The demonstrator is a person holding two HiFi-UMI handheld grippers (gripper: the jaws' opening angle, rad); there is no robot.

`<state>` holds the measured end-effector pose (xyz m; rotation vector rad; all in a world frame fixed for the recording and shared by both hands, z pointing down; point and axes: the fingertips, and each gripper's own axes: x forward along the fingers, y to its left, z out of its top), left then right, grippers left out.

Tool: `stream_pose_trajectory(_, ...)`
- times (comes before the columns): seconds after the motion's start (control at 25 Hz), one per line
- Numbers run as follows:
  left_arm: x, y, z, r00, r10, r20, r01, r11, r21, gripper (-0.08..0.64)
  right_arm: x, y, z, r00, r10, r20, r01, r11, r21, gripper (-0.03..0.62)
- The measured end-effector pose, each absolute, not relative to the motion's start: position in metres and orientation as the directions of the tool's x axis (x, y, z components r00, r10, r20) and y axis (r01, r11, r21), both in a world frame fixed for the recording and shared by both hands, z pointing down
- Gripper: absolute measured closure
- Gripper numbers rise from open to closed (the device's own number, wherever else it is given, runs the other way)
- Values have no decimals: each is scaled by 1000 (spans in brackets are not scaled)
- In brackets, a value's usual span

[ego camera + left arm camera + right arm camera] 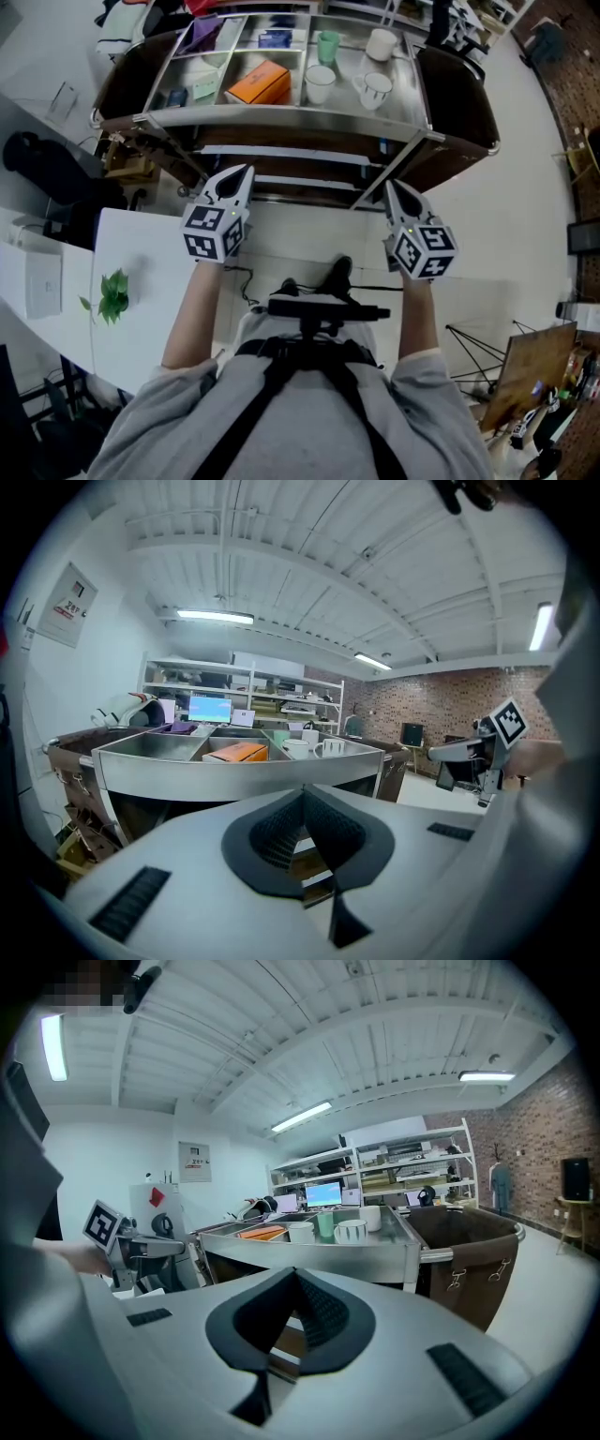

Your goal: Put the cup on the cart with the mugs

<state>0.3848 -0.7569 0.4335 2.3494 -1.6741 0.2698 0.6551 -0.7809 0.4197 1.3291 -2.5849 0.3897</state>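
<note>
The metal cart (281,120) stands right in front of me, its top tray split into compartments. In the right compartment sit a green cup (328,45), a white cup (319,82), a white handled mug (375,89) and another white mug (382,43). They also show as the green cup (326,1222) and a mug (352,1230) in the right gripper view, and as mugs (328,747) in the left gripper view. My left gripper (247,172) and right gripper (388,186) hover side by side just short of the cart's near edge, both shut and holding nothing.
An orange box (258,82) and small items fill the cart's left compartments. Brown bags (459,94) hang on both ends of the cart. A white table (141,281) with a green sprig (112,295) is at my left. Shelves with a monitor (208,708) line the far wall.
</note>
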Motion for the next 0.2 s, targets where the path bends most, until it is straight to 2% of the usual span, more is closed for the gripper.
stream_pose_trajectory(0.2,378,-750,438,317,-903,291,-949,-303,92,557,646,-779,421,-582,-756,300,-810,570,-134,591)
